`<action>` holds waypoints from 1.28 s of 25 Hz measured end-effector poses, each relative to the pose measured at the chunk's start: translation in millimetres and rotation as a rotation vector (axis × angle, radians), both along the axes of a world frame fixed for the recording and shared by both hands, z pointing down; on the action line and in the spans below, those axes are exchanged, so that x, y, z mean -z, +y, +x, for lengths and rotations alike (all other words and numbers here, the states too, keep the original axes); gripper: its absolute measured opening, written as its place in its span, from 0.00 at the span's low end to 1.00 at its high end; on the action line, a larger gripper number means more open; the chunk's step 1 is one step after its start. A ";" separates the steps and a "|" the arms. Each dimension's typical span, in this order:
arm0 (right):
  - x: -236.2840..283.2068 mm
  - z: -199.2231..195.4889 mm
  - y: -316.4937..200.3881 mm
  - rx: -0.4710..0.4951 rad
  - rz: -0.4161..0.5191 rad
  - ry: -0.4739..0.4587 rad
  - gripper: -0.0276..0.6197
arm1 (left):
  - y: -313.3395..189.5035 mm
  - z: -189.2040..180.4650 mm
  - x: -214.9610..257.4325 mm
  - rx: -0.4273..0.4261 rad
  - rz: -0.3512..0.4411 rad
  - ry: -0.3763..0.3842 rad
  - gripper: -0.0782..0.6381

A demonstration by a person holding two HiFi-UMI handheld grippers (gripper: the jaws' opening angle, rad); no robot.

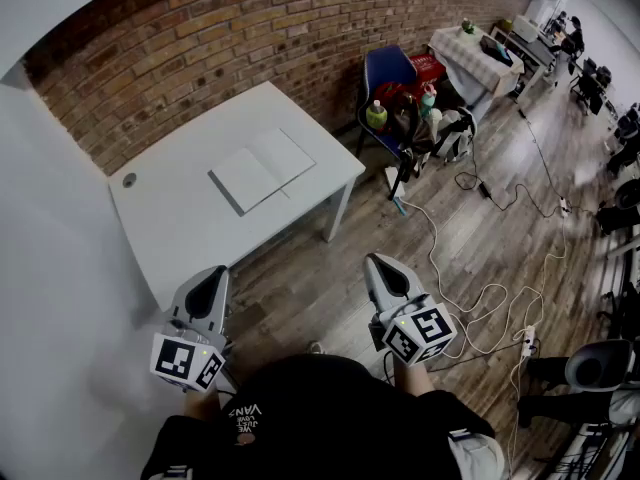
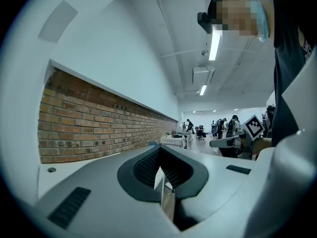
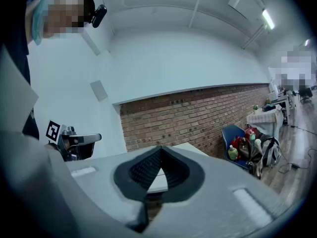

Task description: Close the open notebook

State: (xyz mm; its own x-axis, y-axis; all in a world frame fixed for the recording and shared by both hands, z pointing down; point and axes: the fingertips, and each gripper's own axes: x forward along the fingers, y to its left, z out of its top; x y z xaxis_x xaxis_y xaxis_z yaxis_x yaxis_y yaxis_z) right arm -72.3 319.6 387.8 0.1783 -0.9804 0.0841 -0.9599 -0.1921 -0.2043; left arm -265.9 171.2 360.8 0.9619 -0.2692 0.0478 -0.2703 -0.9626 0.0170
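Surface: a white table with its long side against a brick wall; a small round hole sits near its left end.
Room: wood-plank floor, with white cables looping across it to a power strip.
Beside the table: a blue chair to the right, piled with bags and bottles — one green bottle at the front.
Further back: a cloth-covered table with things on it, and desks with seated people along the far right.
Notebook, place: the notebook lies on the right half of the table, well away from the round hole and a little in from the front edge.
Notebook, look: open and flat, two blank white pages side by side with the spine fold between them; it lies askew to the table's edges.
Left gripper: the left gripper is held level near the person's body, short of the table; its jaws are closed together with nothing between them.
Right gripper: the right gripper is held level over the floor, well apart from the notebook — jaws together too, tips meeting, empty.
Person: a black shirt fills the bottom of the head view.
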 end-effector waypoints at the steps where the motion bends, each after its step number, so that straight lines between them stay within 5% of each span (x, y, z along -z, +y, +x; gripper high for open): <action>1: -0.9 3.7 0.7 0.002 0.000 0.000 0.04 | 1.4 3.8 -1.2 0.002 -0.002 0.002 0.12; 19: -20.0 42.8 3.2 0.091 0.014 -0.042 0.04 | 22.9 33.2 -24.5 0.099 -0.042 -0.008 0.12; 32: -15.7 73.0 -62.3 0.088 0.003 -0.034 0.04 | -49.9 66.6 -30.8 0.090 -0.083 0.009 0.12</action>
